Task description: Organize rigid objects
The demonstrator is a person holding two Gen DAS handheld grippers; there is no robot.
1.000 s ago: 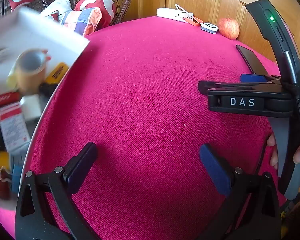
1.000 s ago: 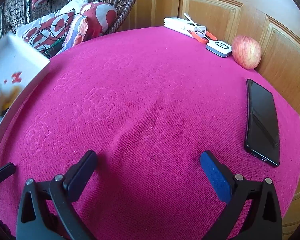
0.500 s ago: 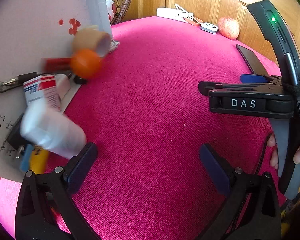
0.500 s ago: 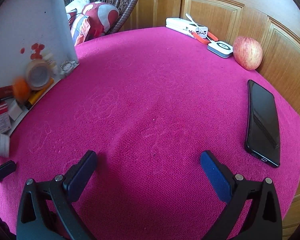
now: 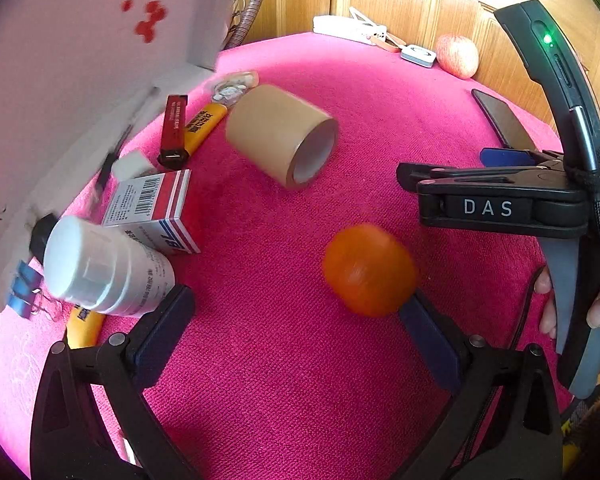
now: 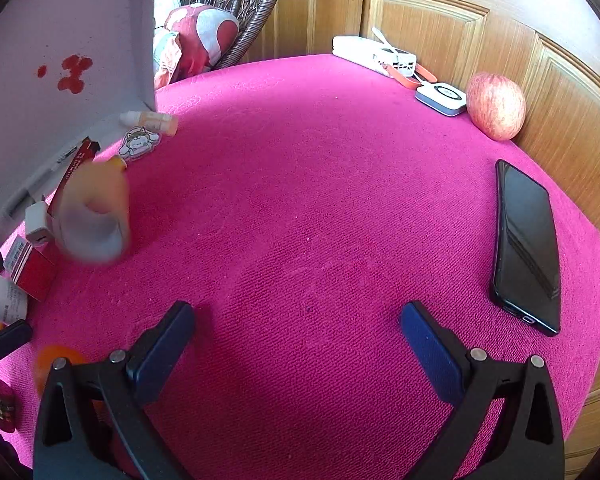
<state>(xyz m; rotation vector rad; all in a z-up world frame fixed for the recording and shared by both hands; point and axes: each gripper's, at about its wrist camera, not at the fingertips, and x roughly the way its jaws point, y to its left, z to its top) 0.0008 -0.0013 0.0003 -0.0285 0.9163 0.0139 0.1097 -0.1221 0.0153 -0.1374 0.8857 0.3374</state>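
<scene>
A big white cardboard box is tipped up on its edge at the left of the pink-clothed round surface, and its contents lie spilled along its lower rim. A wide brown tape roll lies on its side out in the open, hollow core facing the camera, blurred. Just in front of the left claw there's a blurred orange ball, right up against the right-hand blue pad. That left claw is spread wide, nothing between its fingers.

Against the box: a white plastic bottle on its side, touching the left finger of the left claw, with a red-and-white striped carton just behind it. Further back, a red lighter and a yellow lighter side by side, a small white block near them, and blue binder clips at the box's corner. Another yellow item peeks out below the bottle; I can't tell what it is.

The right claw is also wide open and empty, hovering over bare cloth; in the left view it reaches in from the right, a hand on its handle.

Well apart, along the far edge by the wooden panels: a red apple, a white power strip, a small white-and-grey puck, and a black smartphone lying flat on the right.
</scene>
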